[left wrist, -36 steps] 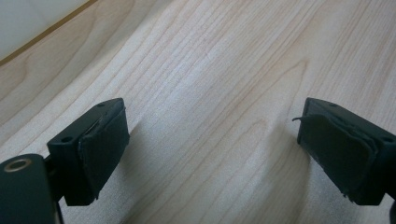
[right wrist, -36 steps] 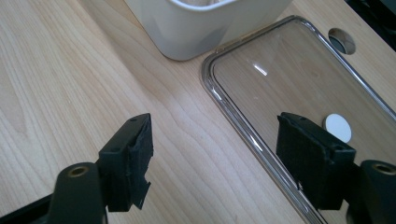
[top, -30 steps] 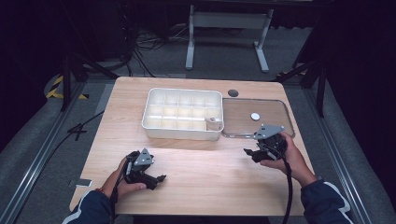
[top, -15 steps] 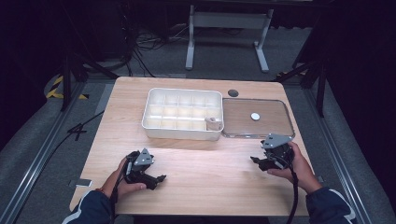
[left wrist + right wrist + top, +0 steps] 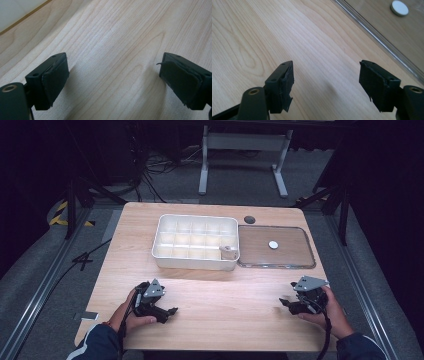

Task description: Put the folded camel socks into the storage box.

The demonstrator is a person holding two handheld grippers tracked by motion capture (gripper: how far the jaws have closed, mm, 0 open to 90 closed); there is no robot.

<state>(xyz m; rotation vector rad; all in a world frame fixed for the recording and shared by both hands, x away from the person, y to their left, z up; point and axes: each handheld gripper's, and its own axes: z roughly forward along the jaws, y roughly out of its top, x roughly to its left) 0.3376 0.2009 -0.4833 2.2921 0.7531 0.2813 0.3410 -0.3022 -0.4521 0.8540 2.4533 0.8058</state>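
A white compartment tray [image 5: 196, 263] stands at the middle back of the wooden table [image 5: 225, 292], with a small pale piece [image 5: 228, 252] in its near right compartment. To its right lies a clear lid [image 5: 295, 255] with a white disc [image 5: 273, 244] [image 5: 399, 8] on it. My left gripper [image 5: 171, 312] [image 5: 113, 80] rests near the front left edge, open, nothing between its jaws. My right gripper [image 5: 283, 304] [image 5: 325, 82] sits low at the front right, open and empty, in front of the lid's near edge [image 5: 372, 35].
A dark round hole [image 5: 249, 219] marks the tabletop behind the lid. Bare wood stretches between the two hands. Beyond the table are a grey floor, cables and a metal stand [image 5: 242, 150]. A strip of white tray wall [image 5: 17, 10] appears in the left gripper view.
My right hand has drawn back toward the table's front edge and dropped lower, away from the clear lid. The left hand has stayed where it was. Both sets of jaws are unchanged.
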